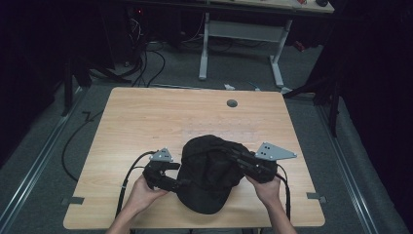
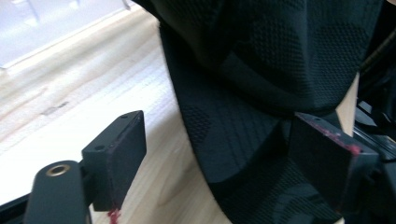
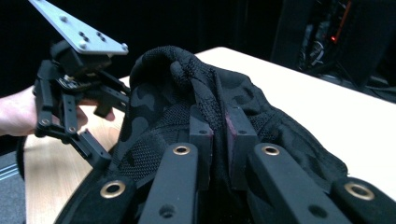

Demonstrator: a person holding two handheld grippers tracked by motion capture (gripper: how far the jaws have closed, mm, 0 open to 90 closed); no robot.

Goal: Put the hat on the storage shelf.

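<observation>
A black baseball cap of knitted mesh fabric [image 1: 212,170] lies on a light wooden rectangular table [image 1: 146,122], near the edge closest to the person and roughly midway along it. The cap's crown is crumpled and bunched upward, and its stiff curved brim points toward the person. Up close the fabric shows a fine woven texture with a faint tone-on-tone camouflage pattern of slightly glossier patches.

At the cap's left side, the left gripper [image 1: 171,181], black with a grey three-cornered plate on top, is held in the person's left hand [image 1: 141,192]. In the left gripper view [image 2: 224,163] its two black jaws stand wide apart, one over bare wood, the other against the cap where the brim meets the crown; the cap's edge sits between them, unclamped. Traces of red show on the jaw pads.

At the cap's right side, the right gripper [image 1: 233,155], also black with a grey plate, is held in the person's right hand [image 1: 267,187]. In the right gripper view [image 3: 219,133] its jaws are closed together on a raised fold of the crown fabric, pinching it and lifting it into a ridge.

Beyond the cap, toward the table's far edge, sits a small round grey cable port [image 1: 232,103]
</observation>
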